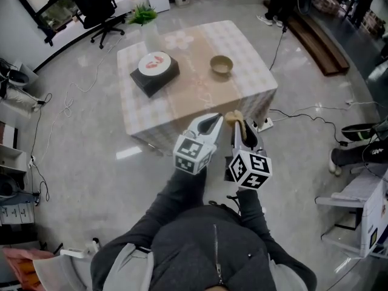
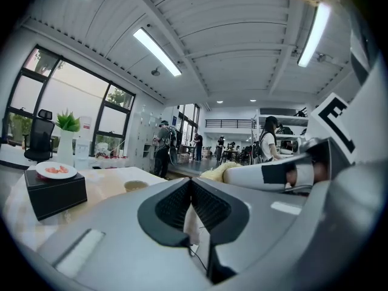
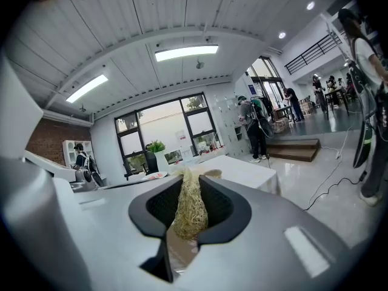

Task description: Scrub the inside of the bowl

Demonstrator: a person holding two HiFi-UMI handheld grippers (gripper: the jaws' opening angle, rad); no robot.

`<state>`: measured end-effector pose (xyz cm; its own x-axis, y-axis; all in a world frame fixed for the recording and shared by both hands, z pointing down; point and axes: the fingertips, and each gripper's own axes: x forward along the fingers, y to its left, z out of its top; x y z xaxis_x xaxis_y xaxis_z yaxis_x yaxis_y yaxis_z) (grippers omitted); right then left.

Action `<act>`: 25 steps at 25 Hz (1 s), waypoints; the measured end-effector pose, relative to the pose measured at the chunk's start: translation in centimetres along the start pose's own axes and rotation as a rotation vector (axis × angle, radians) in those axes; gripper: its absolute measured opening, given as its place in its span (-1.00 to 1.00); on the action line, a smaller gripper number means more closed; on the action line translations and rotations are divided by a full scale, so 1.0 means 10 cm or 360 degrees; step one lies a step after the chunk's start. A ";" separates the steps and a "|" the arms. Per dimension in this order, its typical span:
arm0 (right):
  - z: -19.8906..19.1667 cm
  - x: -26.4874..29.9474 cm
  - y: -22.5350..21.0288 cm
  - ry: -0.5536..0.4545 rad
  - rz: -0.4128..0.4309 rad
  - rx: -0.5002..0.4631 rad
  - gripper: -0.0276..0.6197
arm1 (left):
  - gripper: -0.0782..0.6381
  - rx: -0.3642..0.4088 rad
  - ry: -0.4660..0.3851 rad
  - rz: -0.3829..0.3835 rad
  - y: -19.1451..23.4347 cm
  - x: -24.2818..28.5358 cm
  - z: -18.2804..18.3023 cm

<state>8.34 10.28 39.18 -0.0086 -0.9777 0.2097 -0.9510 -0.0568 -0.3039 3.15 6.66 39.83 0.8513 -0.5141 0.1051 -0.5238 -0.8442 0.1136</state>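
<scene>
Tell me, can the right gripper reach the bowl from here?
Probably not yet. The right gripper, shut on a fibrous scrubber, looks short of the table, and the bowl sits further in. Nothing stands in between, so stepping closer should do it.

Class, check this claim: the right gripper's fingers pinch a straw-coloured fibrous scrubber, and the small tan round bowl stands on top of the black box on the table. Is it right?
One detail is wrong. The small tan round bowl stands on the checked tablecloth, apart from the black box, which carries a white plate. The head view shows this. The rest holds.
</scene>
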 end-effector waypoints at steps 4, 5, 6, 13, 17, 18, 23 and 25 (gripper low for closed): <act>0.11 0.39 -0.04 -0.0001 -0.0010 0.0006 -0.69 | -0.75 0.0007 0.0003 -0.0022 0.29 0.27 0.09; 0.14 0.49 -0.04 -0.0001 -0.0014 0.0009 -0.69 | -0.75 0.0006 0.0005 -0.0027 0.37 0.34 0.12; 0.17 0.59 -0.05 -0.0002 -0.0018 0.0013 -0.69 | -0.75 0.0007 0.0006 -0.0032 0.45 0.42 0.15; 0.31 1.33 -0.12 0.0012 -0.0052 0.0043 -0.69 | -0.75 0.0024 0.0023 -0.0077 0.99 0.92 0.28; 0.40 1.65 -0.16 0.0016 -0.0064 0.0043 -0.69 | -0.75 0.0009 0.0028 -0.0082 1.27 1.15 0.32; 0.42 1.72 -0.17 0.0018 -0.0068 0.0042 -0.69 | -0.75 0.0004 0.0028 -0.0084 1.33 1.19 0.33; 0.45 2.01 -0.19 0.0035 -0.0088 0.0027 -0.69 | -0.75 -0.0012 0.0035 -0.0093 1.59 1.38 0.33; 0.45 2.10 -0.20 0.0037 -0.0097 0.0020 -0.69 | -0.75 -0.0023 0.0036 -0.0097 1.67 1.45 0.31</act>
<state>11.47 -11.01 40.06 0.0421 -0.9673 0.2500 -0.9459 -0.1191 -0.3017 6.80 -15.33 40.18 0.8809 -0.4579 0.1197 -0.4713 -0.8716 0.1349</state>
